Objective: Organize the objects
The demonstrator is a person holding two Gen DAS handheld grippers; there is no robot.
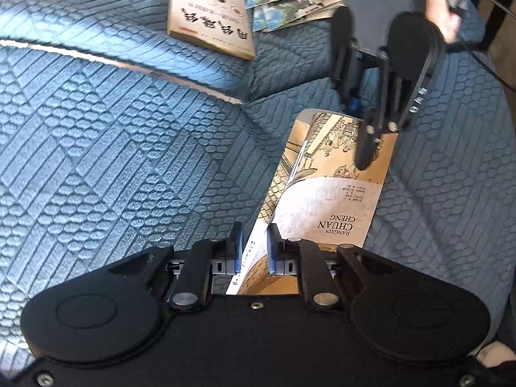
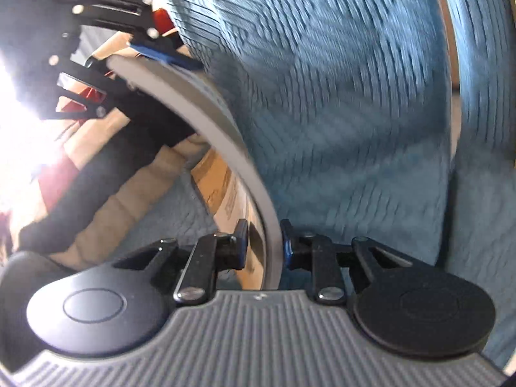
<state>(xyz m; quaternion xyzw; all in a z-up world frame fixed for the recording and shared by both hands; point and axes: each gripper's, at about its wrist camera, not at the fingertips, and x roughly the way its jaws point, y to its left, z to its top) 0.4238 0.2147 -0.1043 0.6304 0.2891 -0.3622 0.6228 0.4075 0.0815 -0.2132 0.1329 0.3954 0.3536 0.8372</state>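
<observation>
the left gripper (image 1: 253,245) pinches the near corner of the book (image 1: 325,193), the right gripper (image 2: 265,245) stands slightly spread astride its far edge, and only the left wrist view shows two more books (image 1: 209,13) beyond on the blue cover (image 1: 113,145).

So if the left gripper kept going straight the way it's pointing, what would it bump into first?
Probably the other end of the tan illustrated book between the left gripper's jaws, then the right gripper sitting on that end. Depth is hard to judge.
</observation>
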